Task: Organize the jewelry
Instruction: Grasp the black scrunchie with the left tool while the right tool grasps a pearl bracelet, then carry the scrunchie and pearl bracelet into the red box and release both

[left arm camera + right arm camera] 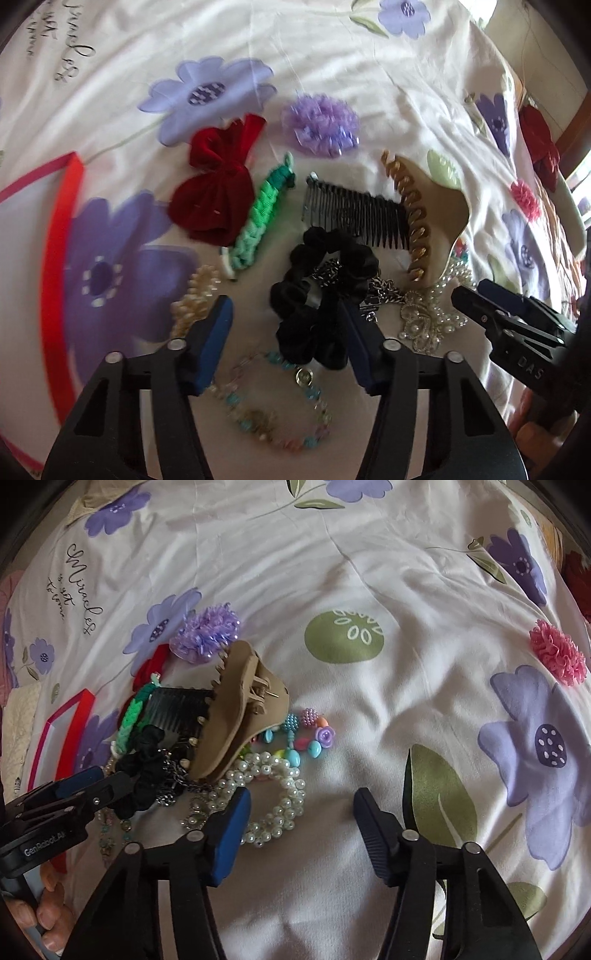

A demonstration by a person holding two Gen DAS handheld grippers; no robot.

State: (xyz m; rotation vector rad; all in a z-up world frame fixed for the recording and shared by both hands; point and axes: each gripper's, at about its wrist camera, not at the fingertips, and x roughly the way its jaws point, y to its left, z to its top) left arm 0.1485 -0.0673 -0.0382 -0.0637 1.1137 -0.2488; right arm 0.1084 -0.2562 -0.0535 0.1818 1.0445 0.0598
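Observation:
A heap of accessories lies on a flowered bedsheet (369, 74). My left gripper (286, 326) hangs open over a black scrunchie (321, 295). Its right finger (354, 339) overlaps the scrunchie's edge, while the left pad stands clear. A pale beaded necklace (273, 406) lies under the jaws. In the right wrist view my right gripper (301, 812) is open, with a pearl bracelet (280, 797) just inside its left finger (232, 819). A beige claw clip (240, 709) and a coloured bead bracelet (299, 738) lie just beyond the pearls.
A red velvet bow (214, 184), green braided band (258, 218), black comb (354, 214), silver chain (380, 295) and purple pompom (317, 123) lie behind the scrunchie. A red-rimmed box (62, 240) stands at the left. A pink pompom (557, 657) sits far right.

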